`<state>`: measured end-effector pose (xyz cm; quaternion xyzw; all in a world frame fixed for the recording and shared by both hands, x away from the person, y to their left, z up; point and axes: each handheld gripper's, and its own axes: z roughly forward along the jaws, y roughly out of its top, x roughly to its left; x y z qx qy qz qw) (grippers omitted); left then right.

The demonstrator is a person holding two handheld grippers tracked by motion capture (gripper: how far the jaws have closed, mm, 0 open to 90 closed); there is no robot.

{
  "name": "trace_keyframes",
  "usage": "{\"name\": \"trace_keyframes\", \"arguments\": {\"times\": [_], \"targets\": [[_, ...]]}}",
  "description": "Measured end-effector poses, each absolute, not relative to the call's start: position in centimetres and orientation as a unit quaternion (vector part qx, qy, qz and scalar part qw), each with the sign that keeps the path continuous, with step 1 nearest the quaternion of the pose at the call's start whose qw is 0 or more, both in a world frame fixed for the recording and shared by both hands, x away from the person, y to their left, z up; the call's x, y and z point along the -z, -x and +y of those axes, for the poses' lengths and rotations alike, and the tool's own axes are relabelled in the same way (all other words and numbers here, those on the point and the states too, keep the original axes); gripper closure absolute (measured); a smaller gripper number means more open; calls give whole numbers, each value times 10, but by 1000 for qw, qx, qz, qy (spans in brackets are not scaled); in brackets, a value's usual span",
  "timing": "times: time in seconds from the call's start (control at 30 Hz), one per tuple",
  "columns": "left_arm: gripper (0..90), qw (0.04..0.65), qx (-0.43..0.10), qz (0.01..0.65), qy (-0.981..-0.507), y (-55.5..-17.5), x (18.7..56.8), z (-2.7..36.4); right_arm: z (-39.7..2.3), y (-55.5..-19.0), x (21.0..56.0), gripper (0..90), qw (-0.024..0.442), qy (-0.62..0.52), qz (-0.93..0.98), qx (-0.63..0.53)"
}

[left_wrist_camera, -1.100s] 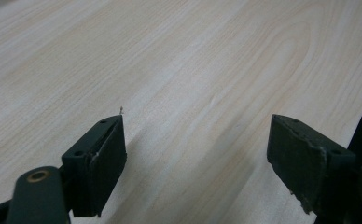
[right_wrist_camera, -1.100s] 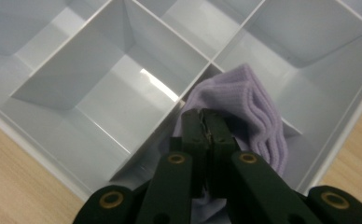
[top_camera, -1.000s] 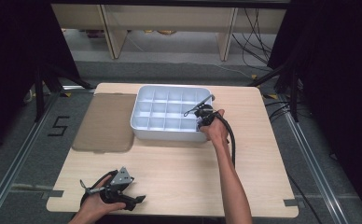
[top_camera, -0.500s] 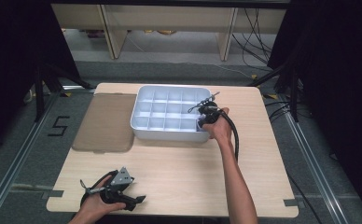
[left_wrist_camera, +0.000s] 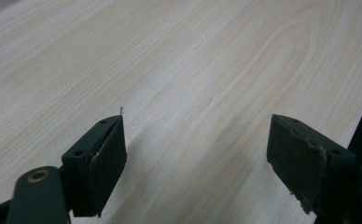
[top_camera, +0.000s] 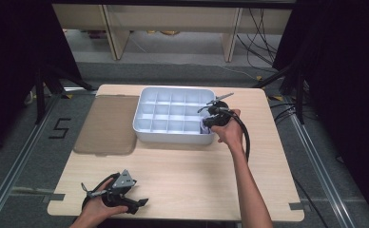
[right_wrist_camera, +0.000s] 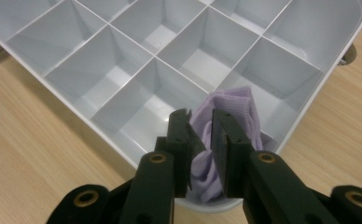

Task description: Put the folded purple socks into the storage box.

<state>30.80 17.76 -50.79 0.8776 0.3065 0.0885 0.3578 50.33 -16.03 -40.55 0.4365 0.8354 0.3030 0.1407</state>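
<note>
Table: light wood-grain table, rectangular, seen from above in the high view.
Tray: white divided tray on the far half of the table; grid of square compartments, its near right corner by the right gripper.
Tray, close view: divided tray seen in the right gripper view, compartments bare except the corner one nearest the camera.
Cloth: purple cloth, crumpled, sitting in that near corner compartment of the tray and rising above its rim.
Cloth, high view: small purple patch at the tray's near right corner, just below the right gripper.
Right gripper: right gripper with its 2 black jaws drawn close together, pinching a fold of the purple cloth between them.
Right gripper, high view: right gripper held over the tray's near right corner, black cable trailing back along the forearm.
Left gripper: left gripper with jaws spread wide apart, nothing between them, bare table below.
Left gripper, high view: left gripper low at the table's near left edge, well apart from the tray.
Mat: brown mat lying flat, just beside the tray's left side.
Floor mark: numeral 5 on the floor left of the table.
</note>
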Motion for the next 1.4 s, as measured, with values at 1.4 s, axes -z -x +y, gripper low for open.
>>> {"name": "trace_keyframes", "arguments": {"times": [1.4], "targets": [[194, 368, -91, 313, -871, -309, 507, 180, -146, -429, 406, 556, 125, -371, 829, -400]]}}
